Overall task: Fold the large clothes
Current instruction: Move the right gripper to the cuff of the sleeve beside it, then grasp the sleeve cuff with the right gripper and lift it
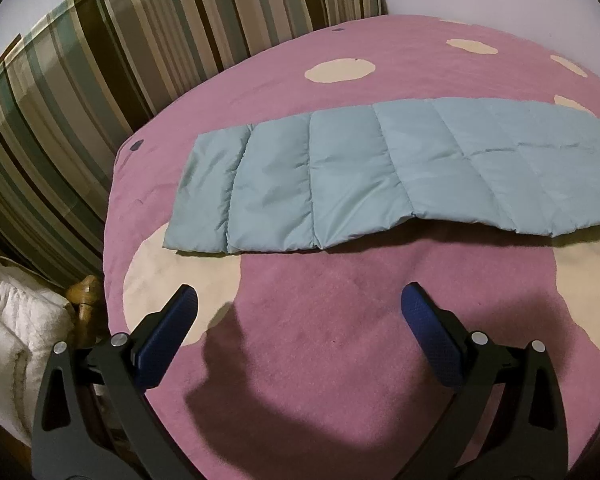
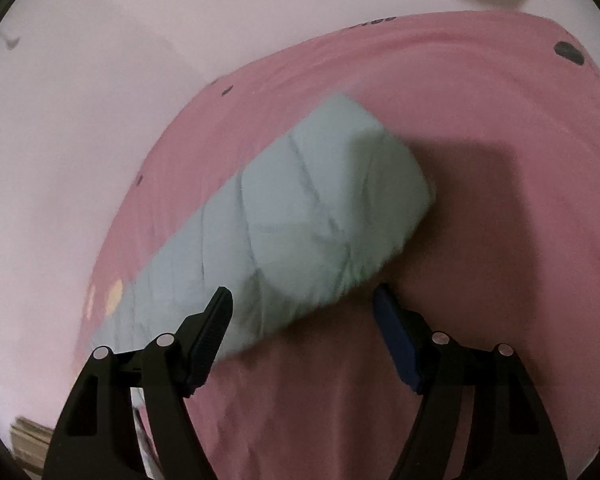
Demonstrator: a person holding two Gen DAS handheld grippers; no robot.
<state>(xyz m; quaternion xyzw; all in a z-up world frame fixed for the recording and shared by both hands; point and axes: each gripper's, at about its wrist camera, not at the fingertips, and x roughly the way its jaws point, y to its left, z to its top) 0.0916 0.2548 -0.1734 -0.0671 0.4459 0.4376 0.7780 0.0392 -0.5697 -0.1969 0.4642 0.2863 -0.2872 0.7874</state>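
The garment point(image 1: 380, 176) lies folded into a long strip on the bed point(image 1: 340, 340), long axis left to right. The left hand-held gripper point(image 1: 300, 312) is spread, short of its near edge. The right hand-held gripper point(image 2: 302, 304) is spread at the strip's right end, nearer.

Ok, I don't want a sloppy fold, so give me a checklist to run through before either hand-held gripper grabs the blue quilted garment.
1. Left hand-held gripper open and holding nothing: ok.
2. Right hand-held gripper open and holding nothing: ok.
3. Blue quilted garment lies flat as a long strip on the pink blanket: ok.
4. Its near edge is free to reach from the left: ok.
5. Right gripper lined up at the garment's end: cannot tell, the view is blurred.
6. Layers underneath lie even: cannot tell, hidden.
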